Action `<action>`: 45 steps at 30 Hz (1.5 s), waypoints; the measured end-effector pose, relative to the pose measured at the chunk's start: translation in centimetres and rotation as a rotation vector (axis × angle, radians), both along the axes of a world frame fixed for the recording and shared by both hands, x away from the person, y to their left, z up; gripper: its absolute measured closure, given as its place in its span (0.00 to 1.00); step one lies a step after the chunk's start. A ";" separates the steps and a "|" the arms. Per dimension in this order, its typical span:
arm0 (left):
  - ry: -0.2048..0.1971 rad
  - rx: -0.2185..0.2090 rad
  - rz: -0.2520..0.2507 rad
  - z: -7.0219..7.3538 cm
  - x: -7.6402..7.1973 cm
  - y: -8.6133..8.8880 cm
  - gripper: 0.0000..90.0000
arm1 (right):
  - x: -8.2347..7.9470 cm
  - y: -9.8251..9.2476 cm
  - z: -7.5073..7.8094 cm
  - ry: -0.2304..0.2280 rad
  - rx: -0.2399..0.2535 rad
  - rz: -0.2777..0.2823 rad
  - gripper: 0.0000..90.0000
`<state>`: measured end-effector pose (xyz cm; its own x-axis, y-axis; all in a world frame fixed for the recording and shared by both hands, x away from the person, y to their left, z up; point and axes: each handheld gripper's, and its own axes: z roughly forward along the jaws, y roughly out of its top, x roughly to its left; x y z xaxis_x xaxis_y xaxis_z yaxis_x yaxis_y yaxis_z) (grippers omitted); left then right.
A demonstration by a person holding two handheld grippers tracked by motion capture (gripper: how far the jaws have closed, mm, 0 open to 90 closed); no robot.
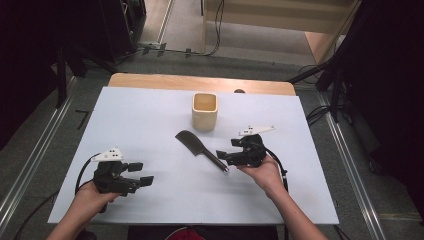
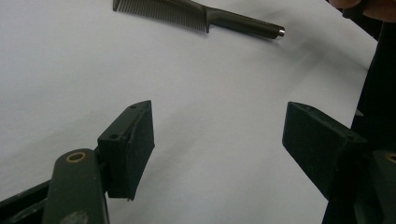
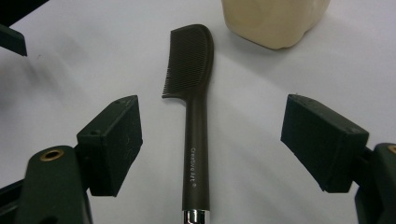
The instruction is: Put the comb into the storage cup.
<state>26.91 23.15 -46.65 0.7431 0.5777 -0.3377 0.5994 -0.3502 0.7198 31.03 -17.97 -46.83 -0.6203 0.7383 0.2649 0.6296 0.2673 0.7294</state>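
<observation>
Right claw [image 3: 210,140] gaping around the comb [image 3: 196,140] handle, nothing gripped yet, comb flat on the counter [image 1: 150,125], cup [image 1: 205,111] waiting, left claw [image 1: 137,175] released too.

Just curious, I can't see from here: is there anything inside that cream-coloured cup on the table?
The cup looks empty near its rim, where bare inner walls show. Its bottom is hidden by the front wall, so something small there cannot be excluded.
</observation>
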 end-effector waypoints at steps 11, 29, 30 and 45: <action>-0.001 -0.004 0.003 0.0 0.0 0.0 0.30 | -0.1 0.6 -1.5 0.017 -0.038 0.006 0.22; 0.000 -0.007 0.004 0.0 0.0 0.1 0.30 | -0.6 1.5 -4.1 0.023 -0.090 -0.019 0.24; 0.000 -0.008 0.004 0.0 0.0 0.1 0.29 | -0.6 1.5 -4.2 0.022 -0.095 -0.016 0.25; 0.000 -0.006 0.007 0.0 0.0 0.1 0.30 | -1.5 2.5 -4.9 -0.068 -0.188 0.037 0.50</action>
<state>26.92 23.21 -46.61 0.7395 0.5807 -0.3406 0.6013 -0.3423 0.7220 29.53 -15.50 -51.71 -0.6597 0.7472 0.0813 0.5678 0.4245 0.7053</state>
